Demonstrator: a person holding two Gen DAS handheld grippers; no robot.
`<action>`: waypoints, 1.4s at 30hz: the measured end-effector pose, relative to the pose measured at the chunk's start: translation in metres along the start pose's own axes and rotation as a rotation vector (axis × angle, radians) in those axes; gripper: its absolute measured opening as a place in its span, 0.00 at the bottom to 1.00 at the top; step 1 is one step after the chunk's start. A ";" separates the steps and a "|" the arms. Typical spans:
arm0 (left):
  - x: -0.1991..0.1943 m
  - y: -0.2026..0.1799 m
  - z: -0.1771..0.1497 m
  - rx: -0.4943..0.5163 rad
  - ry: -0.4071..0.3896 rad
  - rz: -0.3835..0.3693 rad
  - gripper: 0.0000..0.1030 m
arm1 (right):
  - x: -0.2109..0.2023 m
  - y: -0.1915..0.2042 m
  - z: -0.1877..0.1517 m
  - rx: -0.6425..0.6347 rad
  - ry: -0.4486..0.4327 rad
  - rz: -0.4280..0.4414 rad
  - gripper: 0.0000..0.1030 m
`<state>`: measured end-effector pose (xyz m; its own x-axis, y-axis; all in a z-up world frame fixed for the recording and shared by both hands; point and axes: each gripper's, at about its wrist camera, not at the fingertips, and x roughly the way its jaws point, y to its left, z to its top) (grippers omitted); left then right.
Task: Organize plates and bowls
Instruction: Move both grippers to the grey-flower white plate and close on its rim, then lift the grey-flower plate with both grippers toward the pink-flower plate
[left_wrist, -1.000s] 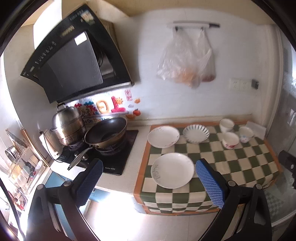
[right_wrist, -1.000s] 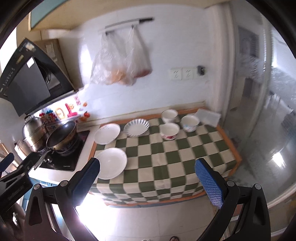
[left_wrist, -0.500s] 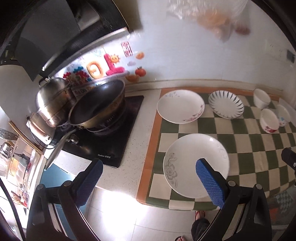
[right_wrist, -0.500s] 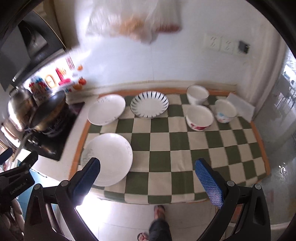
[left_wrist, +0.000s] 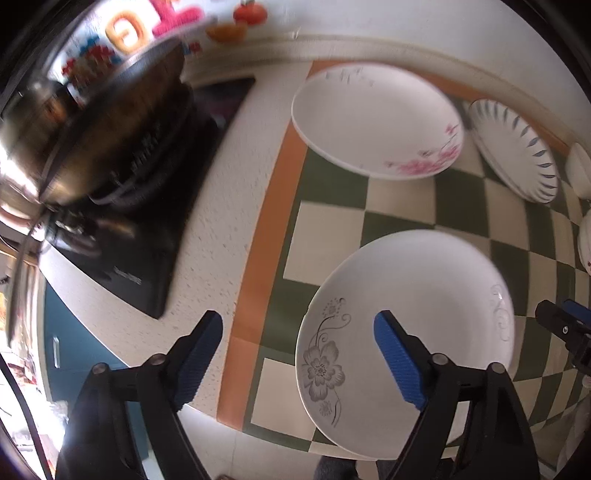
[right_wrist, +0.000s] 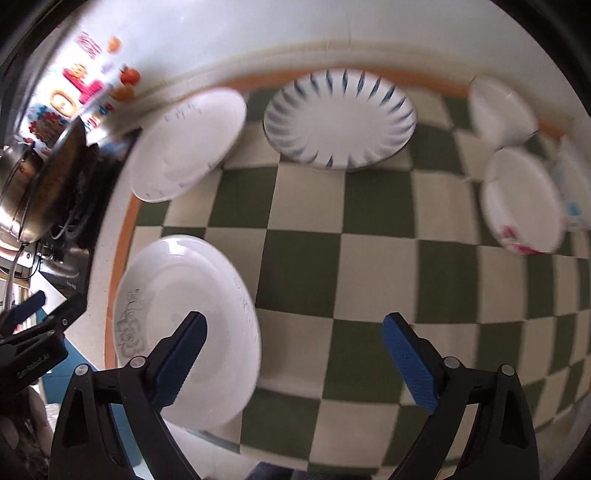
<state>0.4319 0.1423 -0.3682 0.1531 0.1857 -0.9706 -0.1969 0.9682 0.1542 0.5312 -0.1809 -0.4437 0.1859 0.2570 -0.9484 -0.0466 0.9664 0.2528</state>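
A white plate with a grey flower (left_wrist: 417, 295) lies at the near left of the checked cloth; it also shows in the right wrist view (right_wrist: 184, 317). Behind it lie a plate with pink flowers (left_wrist: 376, 118) (right_wrist: 188, 144) and a blue-rayed plate (left_wrist: 517, 151) (right_wrist: 340, 114). Three white bowls (right_wrist: 521, 199) stand at the far right. My left gripper (left_wrist: 299, 354) is open and empty above the cloth's left edge. My right gripper (right_wrist: 295, 354) is open and empty, its left finger over the grey-flower plate.
A dark wok (left_wrist: 107, 122) and a steel pot sit on a black cooktop (left_wrist: 147, 243) left of the cloth. The white counter (left_wrist: 207, 206) runs between cooktop and cloth. The green checked cloth (right_wrist: 376, 273) has an orange border.
Both grippers have dropped down and forward toward the counter; the plates now look much larger and closer. Both stay open.
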 end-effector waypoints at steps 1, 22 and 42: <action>0.008 0.003 0.002 -0.009 0.023 0.001 0.75 | 0.010 -0.001 0.003 0.008 0.023 0.018 0.90; 0.073 0.013 -0.020 -0.102 0.213 -0.297 0.30 | 0.094 0.049 0.015 -0.073 0.311 0.158 0.20; 0.021 -0.084 -0.018 0.003 0.163 -0.294 0.30 | 0.057 0.014 0.006 -0.028 0.242 0.174 0.18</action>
<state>0.4338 0.0621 -0.4050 0.0463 -0.1305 -0.9904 -0.1645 0.9769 -0.1364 0.5470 -0.1529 -0.4933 -0.0662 0.4084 -0.9104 -0.0851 0.9068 0.4129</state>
